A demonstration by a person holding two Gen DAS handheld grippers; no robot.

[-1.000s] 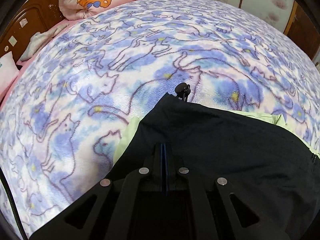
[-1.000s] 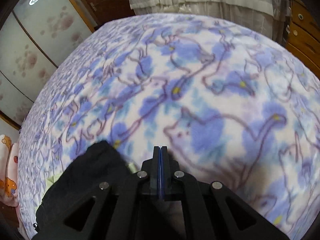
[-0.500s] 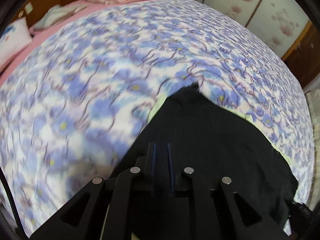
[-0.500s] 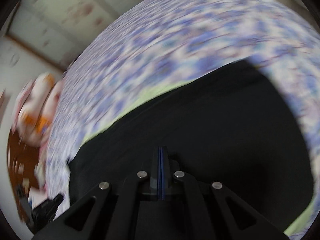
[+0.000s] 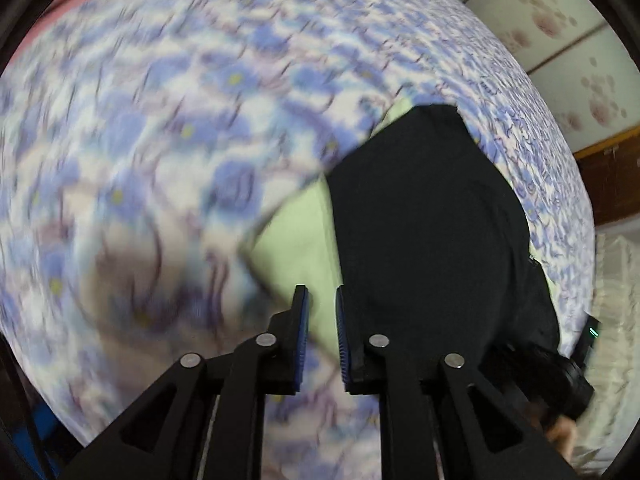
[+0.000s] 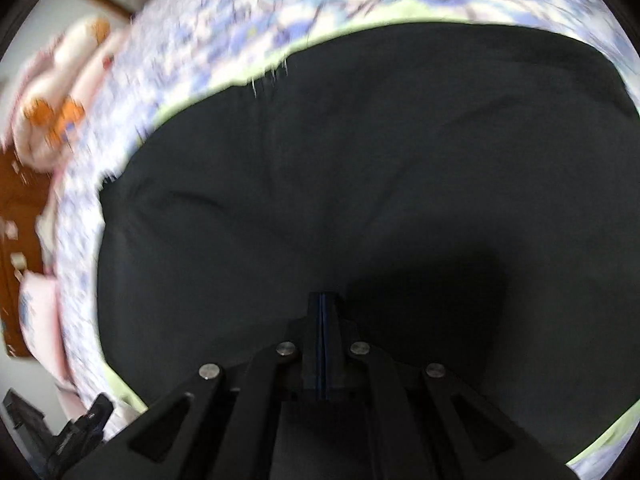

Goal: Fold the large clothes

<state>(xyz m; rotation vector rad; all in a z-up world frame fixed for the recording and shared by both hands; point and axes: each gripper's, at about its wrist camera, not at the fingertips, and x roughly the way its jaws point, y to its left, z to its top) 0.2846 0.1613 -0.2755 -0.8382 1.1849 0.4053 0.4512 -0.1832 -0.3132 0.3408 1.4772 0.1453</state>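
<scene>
A black garment (image 5: 432, 240) with a pale green lining (image 5: 300, 232) lies spread on a blue and purple cat-print blanket (image 5: 160, 140). My left gripper (image 5: 321, 300) hangs over the garment's left edge. Its jaws are opening, with a narrow gap between the blue pads and nothing pinched there; the green lining lies below the gap. In the right wrist view the black garment (image 6: 360, 180) fills most of the picture. My right gripper (image 6: 322, 300) points down over it, pads pressed together with no cloth visibly caught. A strip of green lining (image 6: 192, 96) shows along the garment's far edge.
A folded pink quilt (image 6: 52, 92) and a brown wooden headboard (image 6: 16, 200) stand at one end of the bed. Pale panelled doors (image 5: 580, 60) lie past the blanket's right edge. A hand on a black device (image 5: 576, 380) shows at the garment's lower right.
The left jaws went from pressed together to slightly apart, and that gripper slid to the garment's green left edge. The right gripper swung from bare blanket to over the black cloth.
</scene>
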